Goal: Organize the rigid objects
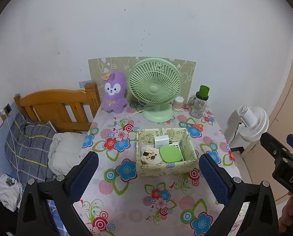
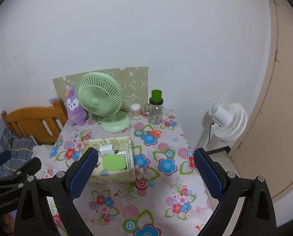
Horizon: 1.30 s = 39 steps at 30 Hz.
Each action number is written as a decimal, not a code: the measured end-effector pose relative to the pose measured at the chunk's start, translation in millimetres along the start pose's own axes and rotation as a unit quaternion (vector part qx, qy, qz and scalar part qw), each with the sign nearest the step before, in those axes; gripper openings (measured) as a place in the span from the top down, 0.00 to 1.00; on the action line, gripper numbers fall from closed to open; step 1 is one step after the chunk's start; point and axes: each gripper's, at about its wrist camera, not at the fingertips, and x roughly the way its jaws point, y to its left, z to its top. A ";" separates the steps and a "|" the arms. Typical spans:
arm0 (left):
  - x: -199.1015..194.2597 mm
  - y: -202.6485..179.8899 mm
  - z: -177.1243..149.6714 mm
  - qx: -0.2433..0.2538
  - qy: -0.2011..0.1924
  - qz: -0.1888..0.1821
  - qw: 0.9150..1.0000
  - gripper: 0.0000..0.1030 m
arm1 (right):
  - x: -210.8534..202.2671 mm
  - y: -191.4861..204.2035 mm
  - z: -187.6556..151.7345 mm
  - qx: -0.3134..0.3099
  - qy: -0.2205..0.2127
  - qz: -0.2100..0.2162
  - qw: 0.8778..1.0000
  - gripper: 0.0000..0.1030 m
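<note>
A cream patterned box (image 1: 187, 165) (image 2: 113, 177) stands mid-table on the floral cloth. Inside lie a green case (image 1: 170, 153) (image 2: 114, 162), a white charger (image 1: 161, 140) (image 2: 105, 151), a beige round item (image 1: 150, 155) and a white ribbed piece (image 1: 176, 144) (image 2: 122, 154). Orange-handled scissors (image 1: 195, 126) (image 2: 152, 132) lie on the cloth behind the box. My left gripper (image 1: 148, 175) is open and empty, held above the table in front of the box. My right gripper (image 2: 145, 173) is open and empty, in front of and right of the box.
At the table's back stand a purple plush (image 1: 114, 94), a green fan (image 1: 154, 88), a cotton-swab jar (image 1: 178, 103) and a glass jar with green lid (image 1: 198, 104). A wooden bed frame (image 1: 57, 106) and bedding are left. A white floor fan (image 1: 252, 122) is right.
</note>
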 end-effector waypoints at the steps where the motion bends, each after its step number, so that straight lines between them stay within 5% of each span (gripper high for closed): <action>1: -2.4 0.6 -1.1 -0.004 -0.002 -0.002 1.000 0.00 | -1.7 0.3 -0.6 -0.001 -0.002 0.001 1.000 0.04; 14: -21.5 -3.6 -5.4 0.012 -0.028 0.011 0.999 0.00 | -14.2 3.7 -9.1 0.004 -0.006 0.006 1.000 0.04; 39: -17.2 -6.1 -5.7 -0.009 -0.016 0.021 1.000 0.00 | -8.2 8.0 -5.0 -0.006 -0.002 0.022 1.000 0.04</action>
